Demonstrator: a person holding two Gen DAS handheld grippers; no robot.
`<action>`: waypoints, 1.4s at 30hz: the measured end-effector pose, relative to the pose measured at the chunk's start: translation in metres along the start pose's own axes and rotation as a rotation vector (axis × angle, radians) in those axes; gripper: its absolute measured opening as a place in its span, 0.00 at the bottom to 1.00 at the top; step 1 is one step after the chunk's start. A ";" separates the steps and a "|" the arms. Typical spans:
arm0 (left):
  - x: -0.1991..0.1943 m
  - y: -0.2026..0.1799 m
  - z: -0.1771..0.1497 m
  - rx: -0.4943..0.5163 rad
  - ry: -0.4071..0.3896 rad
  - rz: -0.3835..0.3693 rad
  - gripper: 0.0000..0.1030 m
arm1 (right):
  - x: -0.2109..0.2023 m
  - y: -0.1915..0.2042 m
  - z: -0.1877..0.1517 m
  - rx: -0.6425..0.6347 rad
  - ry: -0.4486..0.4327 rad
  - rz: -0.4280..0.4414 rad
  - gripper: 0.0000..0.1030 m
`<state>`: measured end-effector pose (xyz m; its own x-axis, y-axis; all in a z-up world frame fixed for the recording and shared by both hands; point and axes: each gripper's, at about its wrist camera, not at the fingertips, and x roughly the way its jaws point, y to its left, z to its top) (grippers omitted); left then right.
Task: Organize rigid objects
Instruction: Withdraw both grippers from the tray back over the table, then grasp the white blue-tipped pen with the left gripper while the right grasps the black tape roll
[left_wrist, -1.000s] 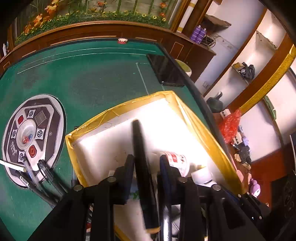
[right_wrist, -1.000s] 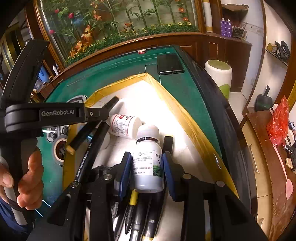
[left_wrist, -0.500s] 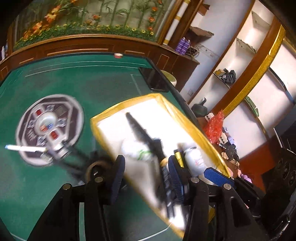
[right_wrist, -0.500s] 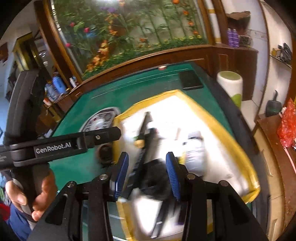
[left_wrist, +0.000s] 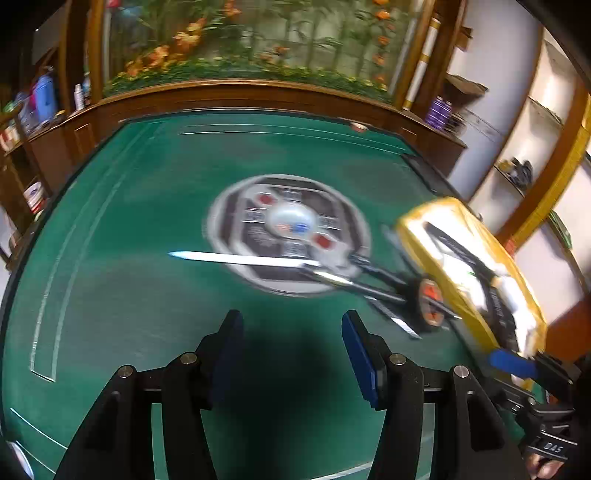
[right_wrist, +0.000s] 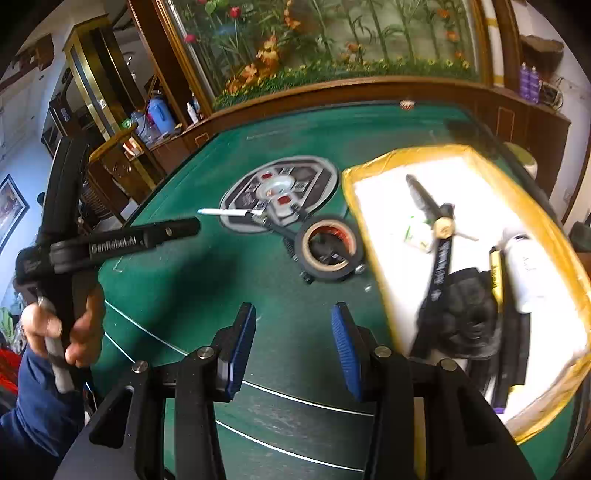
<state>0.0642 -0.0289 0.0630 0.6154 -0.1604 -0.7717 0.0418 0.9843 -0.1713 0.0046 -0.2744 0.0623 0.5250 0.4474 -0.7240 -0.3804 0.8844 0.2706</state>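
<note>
While both views are smeared by motion blur, the green table fills most of each, with a round control panel set into its middle. Right of that panel sits the yellow-rimmed tray with a white floor, holding several rigid objects: a black bundle at the near end, a long black marker lying across it, a white bottle further right of the marker, a yellow pen between marker and bottle, and a small green-and-white packet nearer the panel. Between panel and tray, on the felt, lies a roll of tape, resting on some dark pens whose details are too blurred to tell. A white pen lies across the panel's left edge.

The left gripper hovers over bare felt nearer than the panel, jaws spread wide with nothing between them. The right gripper is likewise spread and empty, nearer than the tape roll and left of the tray.
</note>
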 end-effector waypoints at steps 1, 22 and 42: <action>0.003 0.009 0.003 -0.005 -0.005 0.023 0.57 | 0.003 0.002 0.000 0.002 0.008 0.003 0.40; 0.088 0.042 0.044 0.054 0.165 -0.001 0.57 | 0.018 -0.001 -0.004 0.028 0.051 0.001 0.40; 0.039 -0.033 -0.020 0.209 0.187 0.025 0.57 | 0.052 -0.015 0.062 0.056 0.048 -0.060 0.45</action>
<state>0.0713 -0.0691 0.0263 0.4636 -0.1271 -0.8769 0.2019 0.9788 -0.0351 0.0846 -0.2563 0.0596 0.5082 0.3879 -0.7690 -0.3058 0.9159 0.2600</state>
